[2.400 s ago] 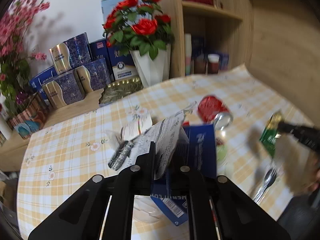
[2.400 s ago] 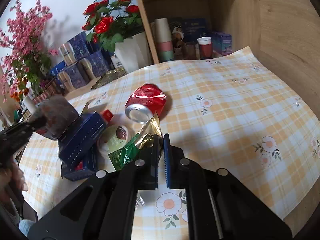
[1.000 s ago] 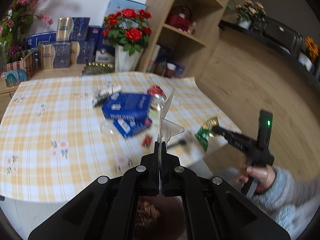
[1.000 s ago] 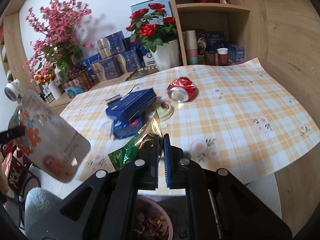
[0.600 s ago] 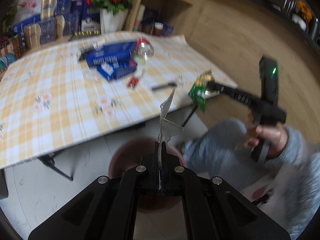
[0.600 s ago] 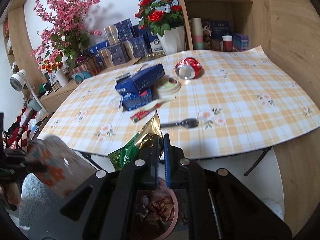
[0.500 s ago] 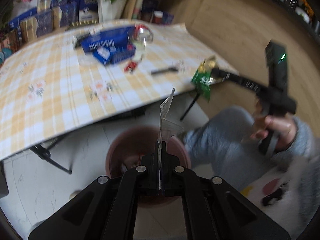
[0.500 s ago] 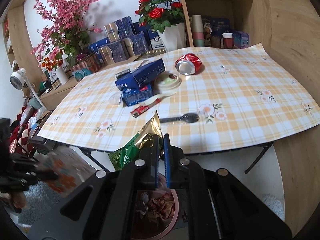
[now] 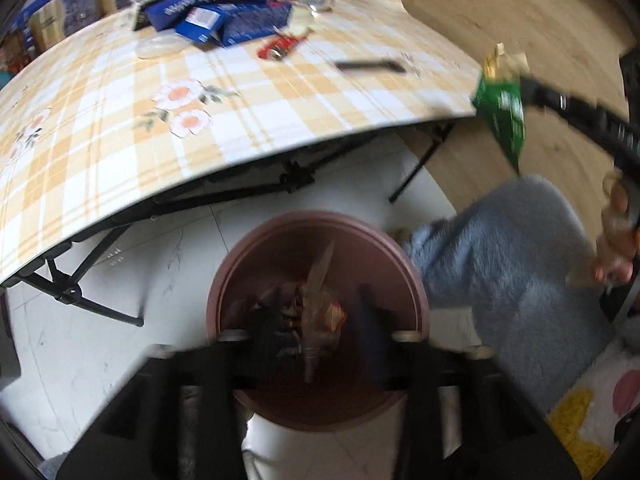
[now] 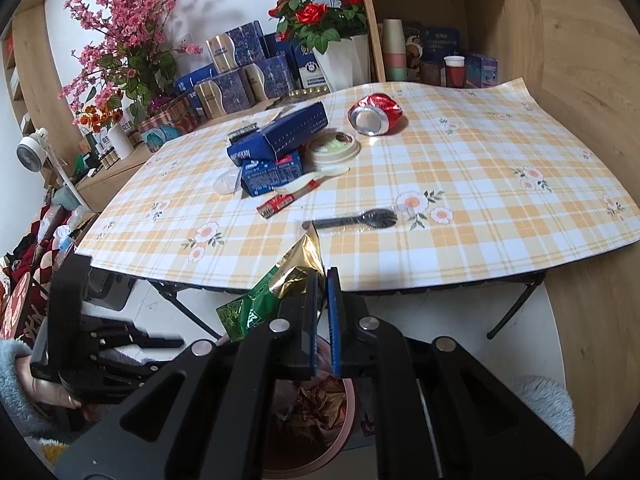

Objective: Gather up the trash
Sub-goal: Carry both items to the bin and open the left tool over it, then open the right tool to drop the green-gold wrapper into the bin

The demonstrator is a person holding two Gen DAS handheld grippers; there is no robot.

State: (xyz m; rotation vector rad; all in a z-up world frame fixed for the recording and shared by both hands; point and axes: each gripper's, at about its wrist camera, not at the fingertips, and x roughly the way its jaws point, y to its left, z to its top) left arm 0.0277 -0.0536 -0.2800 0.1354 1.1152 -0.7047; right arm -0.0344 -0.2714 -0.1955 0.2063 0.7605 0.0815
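Trash is piling in the bin (image 9: 320, 400) as the left hand-held gripper (image 9: 318, 340) is opening over a clear pouch (image 9: 320, 300), the right one (image 10: 322, 304) is pinching a green wrapper (image 10: 256, 304), and boxes (image 10: 280, 140), can (image 10: 374, 116) and spoon (image 10: 356, 218) are waiting on the counter (image 10: 480, 184) at twelve o'clock.

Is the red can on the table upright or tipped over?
Tipped over: the can lies on its side on the table, its round end facing the camera.
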